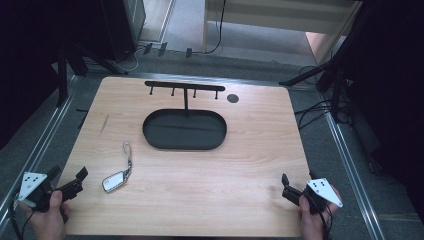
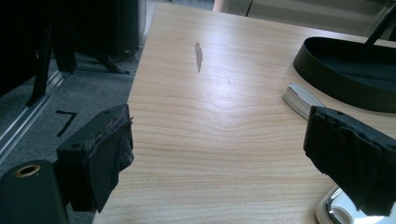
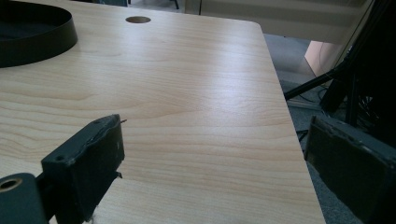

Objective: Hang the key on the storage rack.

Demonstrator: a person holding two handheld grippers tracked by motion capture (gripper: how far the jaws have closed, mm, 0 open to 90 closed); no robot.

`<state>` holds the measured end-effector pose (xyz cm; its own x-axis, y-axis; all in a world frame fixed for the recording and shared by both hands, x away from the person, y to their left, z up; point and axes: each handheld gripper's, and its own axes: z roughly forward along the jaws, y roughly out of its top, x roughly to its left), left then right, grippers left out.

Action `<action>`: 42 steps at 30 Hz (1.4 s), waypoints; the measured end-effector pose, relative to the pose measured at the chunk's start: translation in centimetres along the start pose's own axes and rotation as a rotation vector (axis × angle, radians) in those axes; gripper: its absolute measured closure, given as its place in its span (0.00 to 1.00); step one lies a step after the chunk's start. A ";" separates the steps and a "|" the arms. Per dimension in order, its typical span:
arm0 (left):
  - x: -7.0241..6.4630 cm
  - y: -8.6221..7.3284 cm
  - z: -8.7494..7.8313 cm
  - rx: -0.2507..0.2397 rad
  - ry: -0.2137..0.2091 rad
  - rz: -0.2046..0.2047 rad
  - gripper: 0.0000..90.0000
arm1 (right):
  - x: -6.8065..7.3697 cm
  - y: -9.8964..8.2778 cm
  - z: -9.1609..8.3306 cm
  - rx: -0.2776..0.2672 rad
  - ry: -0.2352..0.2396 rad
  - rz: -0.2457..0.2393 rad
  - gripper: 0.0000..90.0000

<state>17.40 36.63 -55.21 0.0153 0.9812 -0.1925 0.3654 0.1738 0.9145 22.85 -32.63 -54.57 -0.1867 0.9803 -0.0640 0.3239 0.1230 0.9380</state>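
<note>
Here, high view: one worktop (image 1: 210, 170), two hand-held grippers, one key fob (image 1: 114, 181), one tray (image 1: 184, 130) with a hook rack (image 1: 184, 86).
Fob: lies flat on the worktop's near left part, with a strap (image 1: 128, 156) running away from the person; long axis slants from near-left to far-right.
Left hand-held gripper (image 1: 80, 179): at the near left corner, jaws wide apart, nothing held; fob just to its right, not touching.
Right hand-held gripper (image 1: 286, 184): at the near right edge, well apart from the fob.
Left gripper view: two black jaws spread wide over bare wood; fob (image 2: 338, 212) low at the right, partly behind the right jaw; tray (image 2: 348, 70) beyond.
Right gripper view: jaws wide apart, empty; tray's rim (image 3: 42, 44) at the far left, one round hole (image 3: 138, 19) in the worktop (image 3: 187, 93).
</note>
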 end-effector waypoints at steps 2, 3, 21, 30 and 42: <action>0.0 0.0 0.0 -0.003 0.005 -0.004 0.09 | 0.0 0.0 0.0 -0.001 -0.001 0.000 0.05; 0.1 0.2 -0.1 -0.003 0.021 0.001 0.09 | 0.0 0.0 0.0 -0.003 -0.002 0.001 0.05; -3.2 4.9 -0.6 0.118 -0.068 0.029 0.10 | 0.1 0.0 -0.1 -0.005 -0.001 -0.008 0.05; -6.1 6.6 0.3 0.273 -0.058 0.146 0.09 | 0.0 0.0 -0.1 -0.008 -0.006 0.001 0.05; -9.7 8.0 2.3 0.458 -0.094 0.276 0.09 | 0.0 0.0 -0.1 -0.006 -0.008 0.008 0.05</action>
<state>22.34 28.30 -46.88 0.2436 0.9697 -0.0168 0.7042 -0.1649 0.6906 22.73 -32.67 -54.57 -0.1769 0.9824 -0.0594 0.3195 0.1144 0.9407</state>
